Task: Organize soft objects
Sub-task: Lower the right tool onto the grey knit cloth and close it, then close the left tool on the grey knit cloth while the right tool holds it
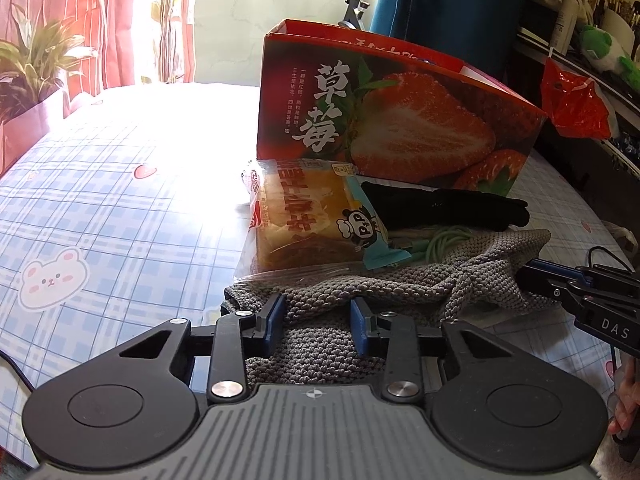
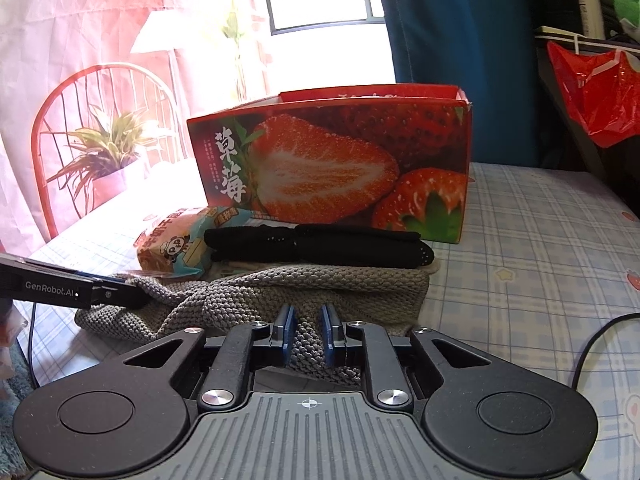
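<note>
A grey knitted cloth [image 1: 400, 280] [image 2: 320, 284] lies on the table in front of a red strawberry box [image 1: 384, 116] [image 2: 340, 168]. On it rest a packaged bread [image 1: 316, 220] [image 2: 176, 248], a black fabric item [image 1: 452, 204] [image 2: 320, 246] and a pale green cord [image 1: 444, 240]. My left gripper [image 1: 318, 320] has its jaws around the cloth's near edge, pinching a wide fold. My right gripper [image 2: 308, 332] is shut on a bunched fold of the same cloth; it shows in the left wrist view [image 1: 532, 276] at the cloth's right end.
The table has a blue plaid cover with bear prints [image 1: 100, 208] [image 2: 540, 240]. A potted plant [image 1: 36, 68] [image 2: 108, 152] and a red chair [image 2: 100, 92] stand at the far left. A red plastic bag [image 1: 576, 104] [image 2: 600, 88] hangs at the right by a shelf.
</note>
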{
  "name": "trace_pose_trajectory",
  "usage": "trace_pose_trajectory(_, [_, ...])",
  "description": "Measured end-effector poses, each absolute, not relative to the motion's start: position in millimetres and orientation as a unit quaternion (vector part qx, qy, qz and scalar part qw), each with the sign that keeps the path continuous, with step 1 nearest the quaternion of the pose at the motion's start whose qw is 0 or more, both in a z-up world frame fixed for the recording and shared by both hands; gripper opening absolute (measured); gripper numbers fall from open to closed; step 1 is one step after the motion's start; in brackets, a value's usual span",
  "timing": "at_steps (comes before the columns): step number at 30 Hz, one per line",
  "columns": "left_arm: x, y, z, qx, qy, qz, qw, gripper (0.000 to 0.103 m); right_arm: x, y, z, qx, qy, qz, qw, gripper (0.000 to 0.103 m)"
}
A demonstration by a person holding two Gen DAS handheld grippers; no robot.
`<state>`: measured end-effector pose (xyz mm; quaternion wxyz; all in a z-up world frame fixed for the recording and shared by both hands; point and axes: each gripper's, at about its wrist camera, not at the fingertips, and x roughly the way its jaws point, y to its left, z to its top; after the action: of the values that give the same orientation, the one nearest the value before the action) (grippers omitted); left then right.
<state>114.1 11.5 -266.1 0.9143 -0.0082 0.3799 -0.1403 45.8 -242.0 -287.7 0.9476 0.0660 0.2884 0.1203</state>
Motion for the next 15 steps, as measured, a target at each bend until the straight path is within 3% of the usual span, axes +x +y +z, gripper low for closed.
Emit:
trace_pose_trajectory(12, [111.1,10.3,-265.0,-0.010,0.380,-0.138,0.915,0.038,45.5,-247.1,-284.6,0.076,0.272,0.091,0.955,0.030])
trace_pose_trajectory(15, [110.0,14.3,-261.2,-0.024,0.382,-0.131,0.914,0.041,47.0,-249.2,-285.9,0.073,0.270,0.084,0.956,0.037])
